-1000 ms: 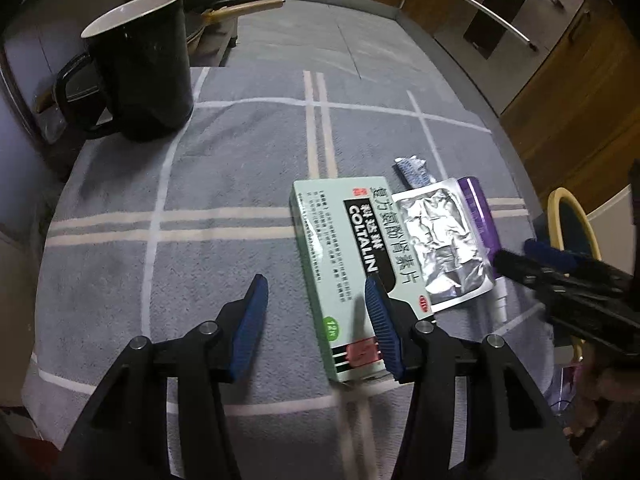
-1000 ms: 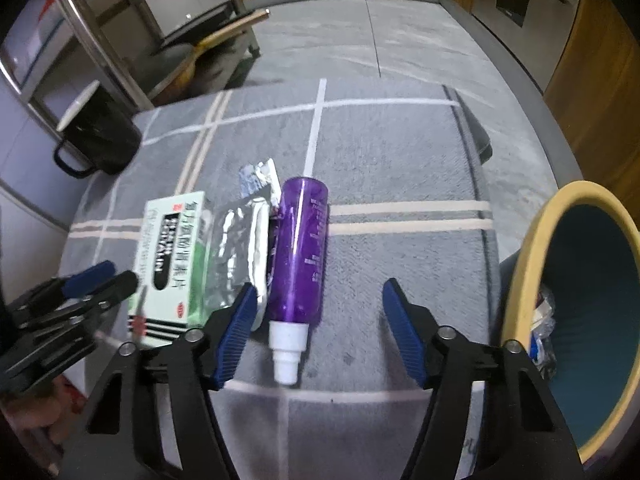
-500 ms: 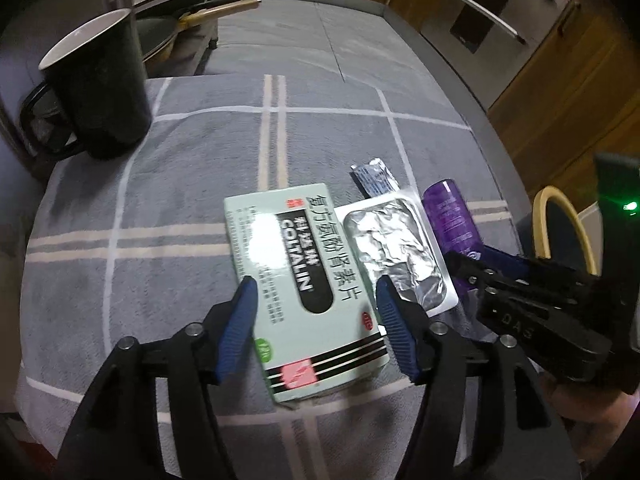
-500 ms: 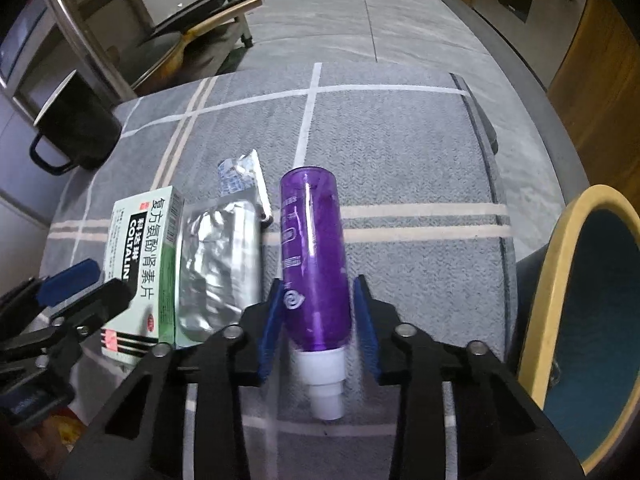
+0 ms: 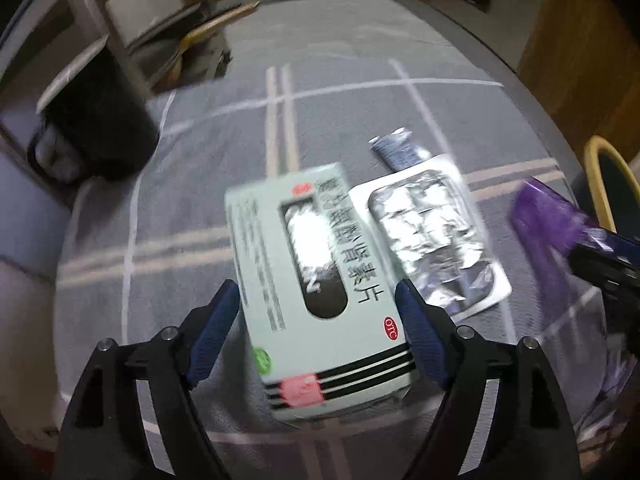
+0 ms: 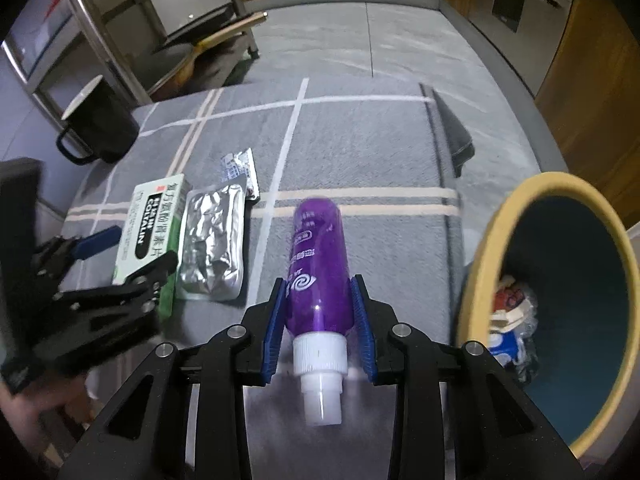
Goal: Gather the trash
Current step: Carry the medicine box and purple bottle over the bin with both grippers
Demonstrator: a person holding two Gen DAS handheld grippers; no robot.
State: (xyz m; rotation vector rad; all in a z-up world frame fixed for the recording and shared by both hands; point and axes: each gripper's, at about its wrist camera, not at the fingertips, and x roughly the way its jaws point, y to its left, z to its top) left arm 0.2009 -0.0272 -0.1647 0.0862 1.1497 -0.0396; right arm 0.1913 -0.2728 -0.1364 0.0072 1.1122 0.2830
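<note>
My right gripper [image 6: 320,312] is shut on a purple bottle [image 6: 320,264] with a white cap and holds it lifted, to the left of the bin [image 6: 516,216]. The bottle also shows in the left wrist view [image 5: 552,220]. My left gripper [image 5: 320,312] has its jaws on both sides of a pale green medicine box [image 5: 316,292], which looks raised off the cloth; the box also shows in the right wrist view [image 6: 150,220]. A silver blister pack [image 5: 428,236] and a small foil wrapper [image 5: 394,148] lie beside the box.
A yellow-rimmed blue bin [image 6: 560,300] with trash in it stands at the table's right edge. A black mug [image 6: 100,124] stands at the far left on the grey checked cloth [image 6: 360,140]. A metal rack [image 6: 132,40] stands behind the table.
My right gripper has closed on the purple bottle and lifted it toward the bin. My left gripper has moved over the medicine box and closed on its sides.
</note>
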